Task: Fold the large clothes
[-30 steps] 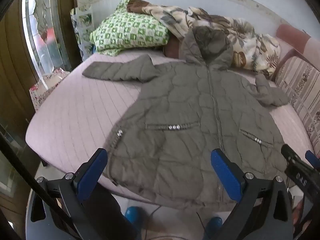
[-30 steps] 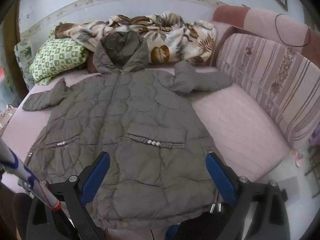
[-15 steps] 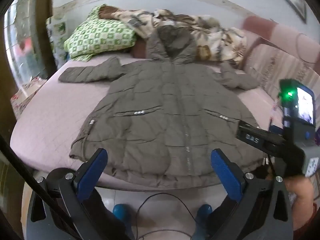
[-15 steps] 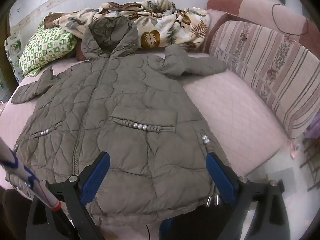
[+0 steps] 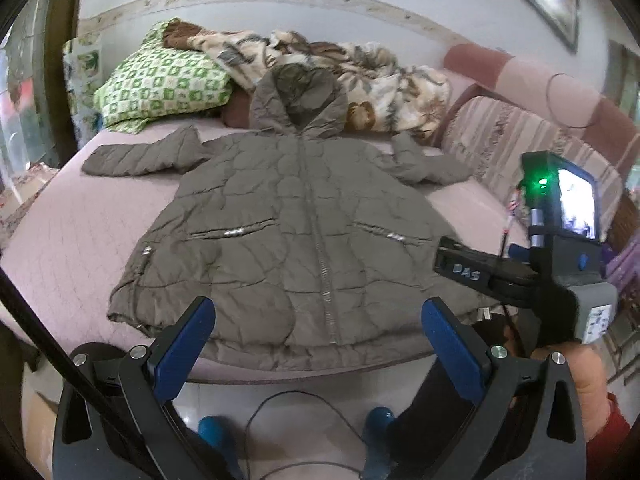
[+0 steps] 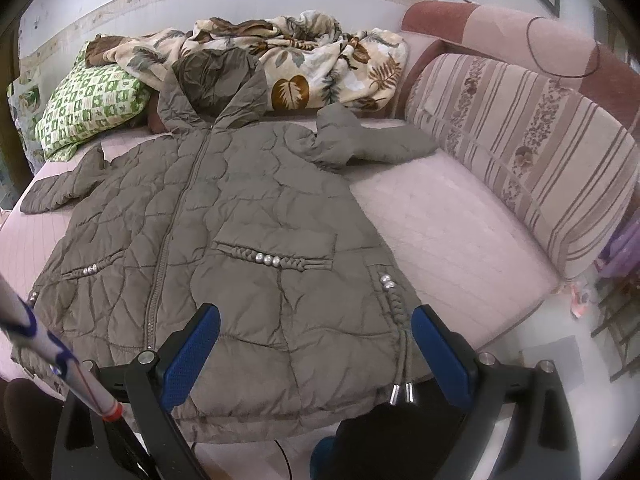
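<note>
Quilted olive hooded jacket (image 5: 296, 220): lies front up, zipped, on the pink bed (image 5: 72, 240), both sleeves spread sideways, hood toward the floral blanket (image 6: 312, 56) and green checked pillow (image 5: 164, 84). Hem at the bed's near edge. Left claw (image 5: 316, 344): released, blue pads wide apart, above the hem, holding nothing. Right claw (image 6: 316, 352): released, over the hem's right corner, empty.

Coat (image 5: 296, 224) flat on the bed (image 5: 72, 248) before me, pillow (image 5: 160, 84) and blanket (image 5: 360, 76) behind its hood.
</note>
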### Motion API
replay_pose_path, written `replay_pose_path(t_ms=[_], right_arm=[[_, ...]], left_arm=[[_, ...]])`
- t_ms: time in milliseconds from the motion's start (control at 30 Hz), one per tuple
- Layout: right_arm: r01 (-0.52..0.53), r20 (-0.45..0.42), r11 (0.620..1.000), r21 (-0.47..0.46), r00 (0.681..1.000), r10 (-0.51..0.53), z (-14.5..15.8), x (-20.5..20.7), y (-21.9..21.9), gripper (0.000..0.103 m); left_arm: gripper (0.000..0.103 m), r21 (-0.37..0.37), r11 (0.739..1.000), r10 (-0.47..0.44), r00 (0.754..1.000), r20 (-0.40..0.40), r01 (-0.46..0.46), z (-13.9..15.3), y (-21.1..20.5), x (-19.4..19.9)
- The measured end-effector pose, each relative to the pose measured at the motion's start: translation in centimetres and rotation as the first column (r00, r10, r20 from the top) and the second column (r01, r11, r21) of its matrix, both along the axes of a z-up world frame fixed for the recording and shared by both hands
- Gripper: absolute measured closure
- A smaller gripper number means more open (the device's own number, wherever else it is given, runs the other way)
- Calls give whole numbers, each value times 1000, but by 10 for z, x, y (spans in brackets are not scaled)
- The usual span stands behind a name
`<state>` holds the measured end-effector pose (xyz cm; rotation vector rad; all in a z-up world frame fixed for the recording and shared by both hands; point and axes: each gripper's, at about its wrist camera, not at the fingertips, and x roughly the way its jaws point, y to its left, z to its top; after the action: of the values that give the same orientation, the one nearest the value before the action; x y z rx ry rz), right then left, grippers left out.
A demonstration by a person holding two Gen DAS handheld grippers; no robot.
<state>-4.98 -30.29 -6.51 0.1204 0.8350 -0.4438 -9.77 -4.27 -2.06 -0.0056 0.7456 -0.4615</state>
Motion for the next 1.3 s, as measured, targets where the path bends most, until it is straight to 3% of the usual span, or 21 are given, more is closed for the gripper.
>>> replay_pose_path(t_ms=[533, 833, 1067, 1300], right_arm=[[3, 57, 1000, 7, 998, -4, 4, -11, -1, 5], [-16, 23, 999, 32, 1000, 15, -15, 4, 0, 5], [-34, -15, 999, 4, 999, 34, -23, 27, 3, 5], [-59, -53, 998, -13, 997, 59, -30, 53, 1, 5]], left_arm=[[0, 78, 996, 43, 999, -5, -42, 1, 0, -7], [0, 93, 981, 170, 985, 8, -170, 0, 22, 14], [0, 200, 925, 312, 946, 85, -323, 6, 37, 54], [0, 219, 859, 446, 887, 120, -462, 13, 75, 96]])
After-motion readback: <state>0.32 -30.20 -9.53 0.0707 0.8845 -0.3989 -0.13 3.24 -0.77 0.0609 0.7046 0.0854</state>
